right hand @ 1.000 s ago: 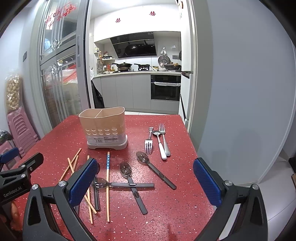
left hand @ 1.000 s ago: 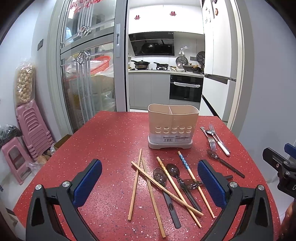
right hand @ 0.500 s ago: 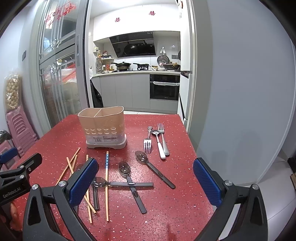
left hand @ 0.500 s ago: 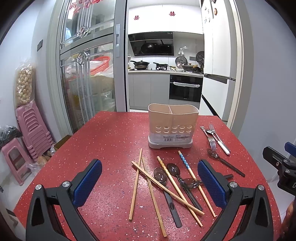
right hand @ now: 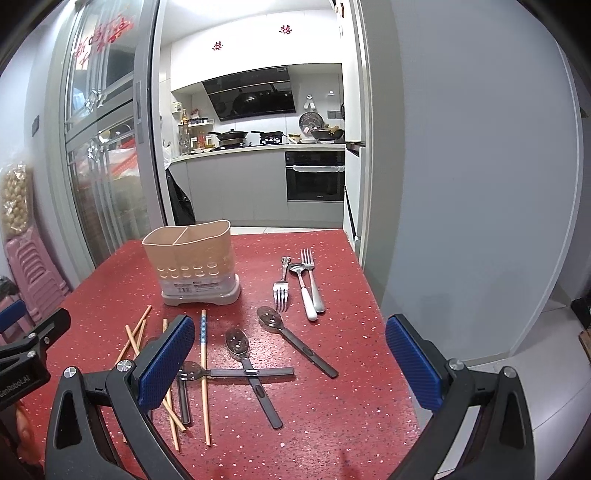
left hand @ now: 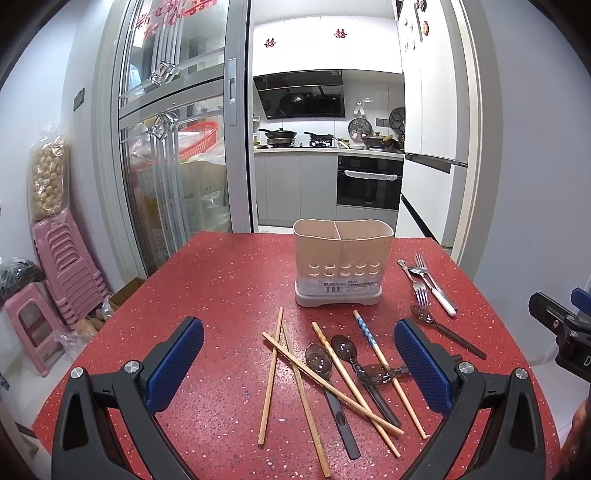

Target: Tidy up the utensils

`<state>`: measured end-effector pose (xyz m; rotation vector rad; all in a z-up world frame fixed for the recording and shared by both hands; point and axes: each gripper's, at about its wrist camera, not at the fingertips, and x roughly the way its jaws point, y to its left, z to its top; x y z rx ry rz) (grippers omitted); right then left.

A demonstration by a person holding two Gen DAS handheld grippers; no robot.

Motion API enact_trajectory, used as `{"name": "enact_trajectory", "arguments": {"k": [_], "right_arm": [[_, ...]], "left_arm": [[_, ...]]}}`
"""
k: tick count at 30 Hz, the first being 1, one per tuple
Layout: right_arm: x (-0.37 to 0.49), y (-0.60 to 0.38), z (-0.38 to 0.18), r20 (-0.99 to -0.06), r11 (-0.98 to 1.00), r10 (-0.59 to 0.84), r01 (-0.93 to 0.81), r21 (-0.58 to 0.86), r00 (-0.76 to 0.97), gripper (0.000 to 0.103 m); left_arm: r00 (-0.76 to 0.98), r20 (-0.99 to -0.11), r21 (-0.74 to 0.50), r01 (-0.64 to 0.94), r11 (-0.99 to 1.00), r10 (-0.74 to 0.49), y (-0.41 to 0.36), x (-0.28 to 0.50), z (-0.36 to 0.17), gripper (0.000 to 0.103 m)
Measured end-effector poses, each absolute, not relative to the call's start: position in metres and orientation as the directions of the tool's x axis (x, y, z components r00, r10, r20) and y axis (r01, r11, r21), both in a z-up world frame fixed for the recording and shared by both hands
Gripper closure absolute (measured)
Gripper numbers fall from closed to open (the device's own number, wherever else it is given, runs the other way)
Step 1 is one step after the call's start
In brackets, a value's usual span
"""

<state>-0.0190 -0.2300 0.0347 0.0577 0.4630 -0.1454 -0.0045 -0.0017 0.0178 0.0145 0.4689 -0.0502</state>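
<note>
Both your left hand-held gripper (left hand: 298,363) and right hand-held gripper (right hand: 290,356) are spread wide, grasping nothing. Chopsticks (left hand: 272,360) and dark spoons (right hand: 242,345) lie crossed just ahead (loose on the red counter (left hand: 221,280)); forks (right hand: 280,291) at 1 o'clock; the beige holder (left hand: 341,258) stands at 12.

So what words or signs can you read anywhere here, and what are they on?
"GenRobot.AI": white print on the left gripper's black body, seen at the left edge of the right wrist view.
Red double-happiness signs: two on the kitchen wall cupboards.
Red cut-out characters on the glass door: too distorted to read.
Label on the utensil holder: too small to read.
Oven brand mark: too small to read.
</note>
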Motion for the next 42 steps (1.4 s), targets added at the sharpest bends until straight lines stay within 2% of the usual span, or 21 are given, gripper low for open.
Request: {"name": "enact_trajectory", "arguments": {"k": [42], "right_arm": [[-0.009, -0.229, 0.036, -0.465, 0.989, -0.116, 0.143, 0.023, 0.878, 0.000]], "left_arm": [[0.881, -0.470, -0.004, 0.051, 0.999, -0.047, -0.003, 0.003, 0.018, 0.000]]}}
